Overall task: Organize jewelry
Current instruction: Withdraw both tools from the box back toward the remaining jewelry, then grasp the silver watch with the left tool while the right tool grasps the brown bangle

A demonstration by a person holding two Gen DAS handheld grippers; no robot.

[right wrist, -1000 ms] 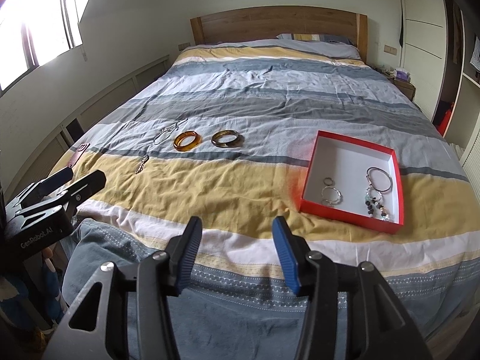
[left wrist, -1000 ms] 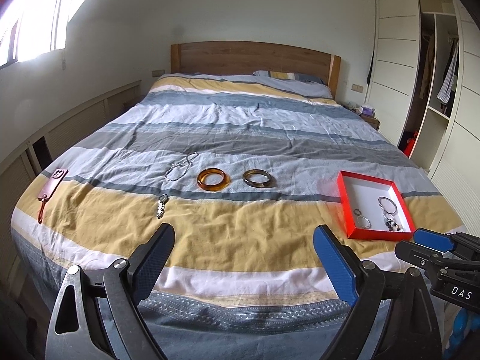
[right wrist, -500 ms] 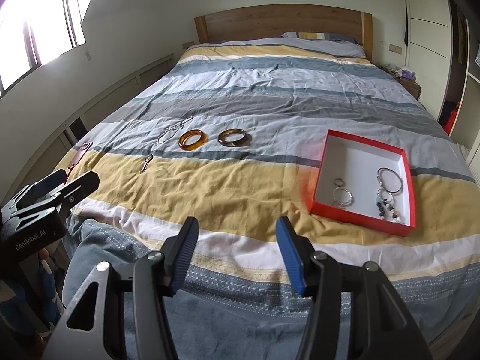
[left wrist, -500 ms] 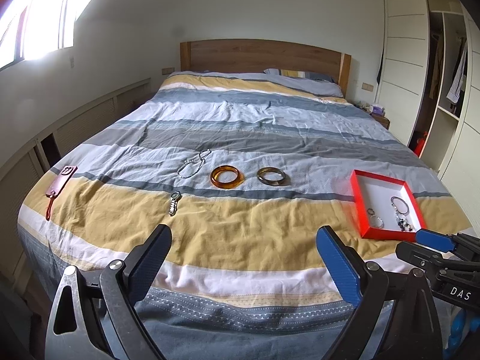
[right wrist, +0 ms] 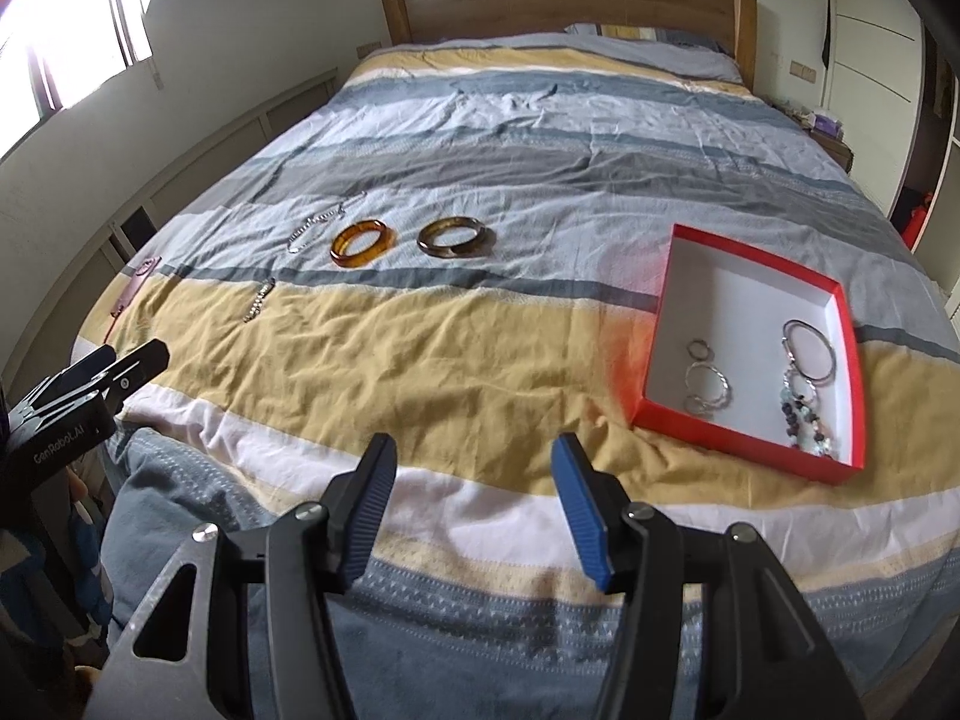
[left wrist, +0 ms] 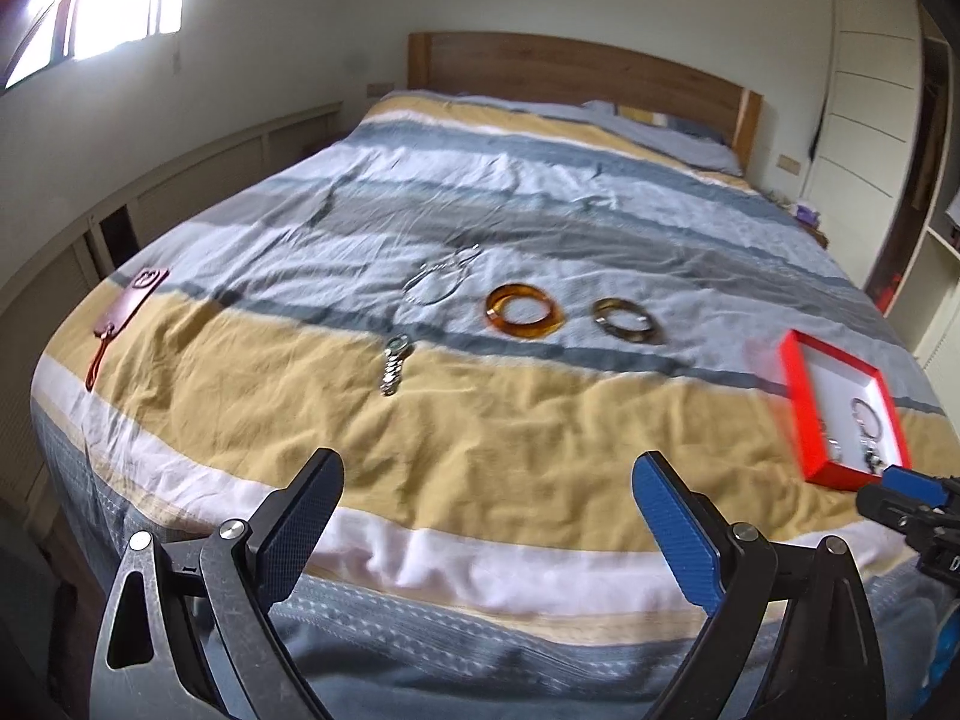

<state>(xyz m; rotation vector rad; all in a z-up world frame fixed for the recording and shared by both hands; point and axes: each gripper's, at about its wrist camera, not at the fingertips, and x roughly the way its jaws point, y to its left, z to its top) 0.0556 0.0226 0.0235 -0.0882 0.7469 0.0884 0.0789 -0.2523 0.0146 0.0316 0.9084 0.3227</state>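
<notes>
On the striped bed lie an amber bangle [left wrist: 523, 310] [right wrist: 362, 243], a brown bangle [left wrist: 624, 320] [right wrist: 455, 236], a thin silver chain [left wrist: 438, 276] [right wrist: 321, 222] and a short silver bracelet [left wrist: 393, 365] [right wrist: 259, 299]. A red box [left wrist: 801, 396] [right wrist: 657, 324] at the right holds several rings and a beaded bracelet [right wrist: 804, 408]. My left gripper [left wrist: 486, 498] is open and empty over the bed's foot, short of the jewelry. My right gripper [right wrist: 474, 480] is open and empty, left of the box.
A red phone case with a strap [left wrist: 129, 306] lies at the bed's left edge. A low wall ledge [left wrist: 180, 168] runs along the left. A wardrobe [left wrist: 870, 120] and a nightstand [right wrist: 831, 141] stand at the right. The wooden headboard [right wrist: 564, 3] is at the far end.
Both views have swung and moved closer to the bed. The left gripper has turned leftward, so the box sits nearer its right edge. Nothing on the bed has moved.
</notes>
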